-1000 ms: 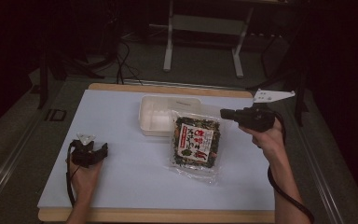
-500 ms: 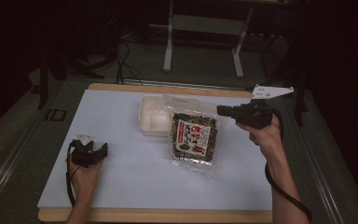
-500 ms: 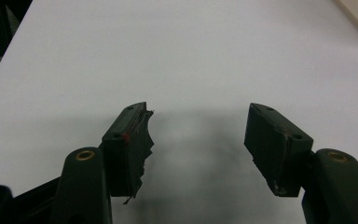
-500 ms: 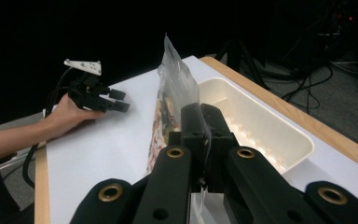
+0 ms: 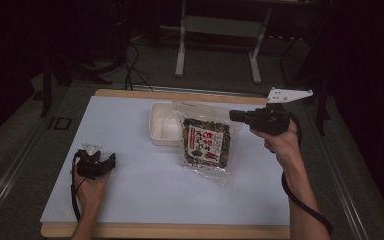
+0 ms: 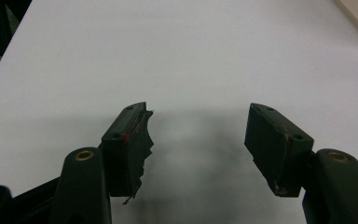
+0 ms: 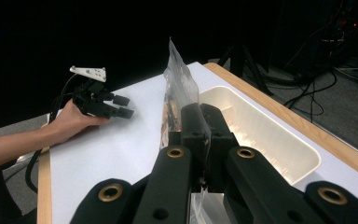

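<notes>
clear snack bag clamped in right gripper jaws; left gripper jaws apart.

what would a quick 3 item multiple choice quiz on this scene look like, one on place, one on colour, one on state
1. Where is the tray?
A. Behind the packet, toward the table's far edge
B. At the near edge
C. Under the left gripper

2. What colour is the tray?
A. Blue
B. Cream white
C. Red

3. What state is the right gripper in?
A. Open over the tray
B. Shut on the packet
C. Open and lying on the table

Answers:
1 A, the high view shows the tray beyond and partly behind the packet.
2 B, its walls look cream white in the right gripper view.
3 B, the jaws are closed on the packet's clear edge, while the left gripper's jaws stand apart over bare table.
</notes>
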The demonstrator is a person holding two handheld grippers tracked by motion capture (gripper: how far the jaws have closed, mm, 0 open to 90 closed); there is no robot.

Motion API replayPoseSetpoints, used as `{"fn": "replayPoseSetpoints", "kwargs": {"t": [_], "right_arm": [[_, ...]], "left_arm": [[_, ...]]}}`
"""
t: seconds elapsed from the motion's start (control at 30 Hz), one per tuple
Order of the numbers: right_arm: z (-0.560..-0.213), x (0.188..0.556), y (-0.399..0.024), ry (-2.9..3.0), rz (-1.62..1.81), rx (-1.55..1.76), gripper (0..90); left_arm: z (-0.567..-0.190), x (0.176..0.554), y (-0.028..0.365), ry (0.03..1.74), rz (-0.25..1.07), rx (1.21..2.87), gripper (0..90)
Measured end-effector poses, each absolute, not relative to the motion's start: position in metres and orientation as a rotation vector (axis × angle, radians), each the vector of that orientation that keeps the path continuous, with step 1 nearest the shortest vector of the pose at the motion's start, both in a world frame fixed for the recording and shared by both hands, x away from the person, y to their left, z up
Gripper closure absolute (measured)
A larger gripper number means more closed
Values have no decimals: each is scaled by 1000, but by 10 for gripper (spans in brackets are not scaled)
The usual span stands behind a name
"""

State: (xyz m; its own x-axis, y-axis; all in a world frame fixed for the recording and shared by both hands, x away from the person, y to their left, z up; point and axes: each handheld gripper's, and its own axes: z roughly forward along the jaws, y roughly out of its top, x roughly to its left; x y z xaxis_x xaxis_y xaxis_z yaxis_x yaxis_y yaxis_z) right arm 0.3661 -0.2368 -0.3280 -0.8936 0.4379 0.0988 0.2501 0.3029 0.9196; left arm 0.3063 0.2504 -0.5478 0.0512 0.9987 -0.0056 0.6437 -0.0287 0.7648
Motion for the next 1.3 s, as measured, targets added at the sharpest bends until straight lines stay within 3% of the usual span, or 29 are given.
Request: {"fn": "replayPoseSetpoints", "kwargs": {"t": [1.3], "right_arm": [[-305, 365, -226, 2347, 1740, 587, 900]], "left_arm": [[-547, 306, 251, 1658, 762, 1727, 381]]}}
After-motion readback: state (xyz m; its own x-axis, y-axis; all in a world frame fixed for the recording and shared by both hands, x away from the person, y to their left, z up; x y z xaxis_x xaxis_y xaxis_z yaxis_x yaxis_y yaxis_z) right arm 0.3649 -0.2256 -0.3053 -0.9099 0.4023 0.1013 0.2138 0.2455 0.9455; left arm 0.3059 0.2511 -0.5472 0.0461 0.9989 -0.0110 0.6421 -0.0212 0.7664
